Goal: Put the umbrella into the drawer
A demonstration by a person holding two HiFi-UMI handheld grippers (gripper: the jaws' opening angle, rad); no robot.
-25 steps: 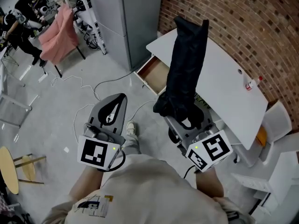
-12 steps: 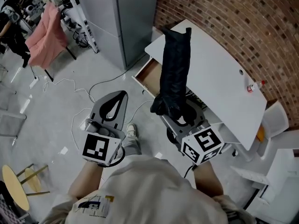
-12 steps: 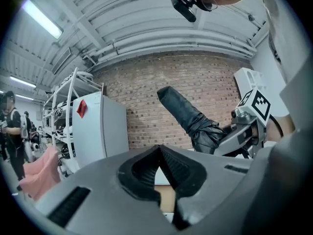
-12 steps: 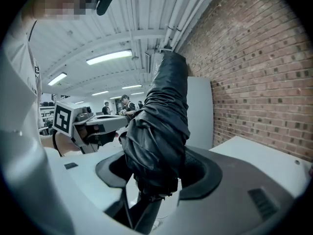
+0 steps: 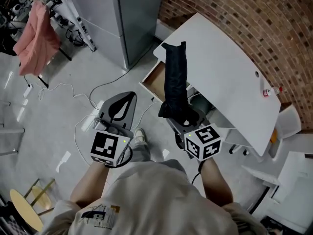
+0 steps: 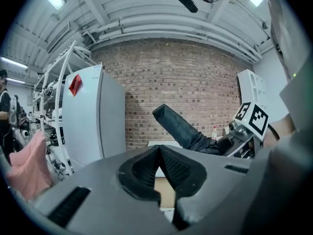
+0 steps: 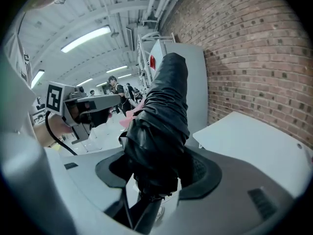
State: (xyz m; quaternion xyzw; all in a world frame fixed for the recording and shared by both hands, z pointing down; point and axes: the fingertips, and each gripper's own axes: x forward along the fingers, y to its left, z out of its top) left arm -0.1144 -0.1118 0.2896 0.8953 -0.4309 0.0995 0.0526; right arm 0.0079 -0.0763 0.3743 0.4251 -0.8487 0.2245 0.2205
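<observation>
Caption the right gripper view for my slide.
Right hand-held gripper clamps a folded black fabric umbrella; white desk and red brick wall at right.

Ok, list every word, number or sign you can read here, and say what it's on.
No readable text anywhere.
Two black-and-white square-marker cubes: patterns only, no letters.
Dark print on the person's pale shirt: too small to read.
Red tag on the tall grey cabinet: no legible writing.

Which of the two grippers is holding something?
The right gripper: its fingers clamp the base of the black folded umbrella. The left gripper has its fingers together with nothing between them.
</observation>
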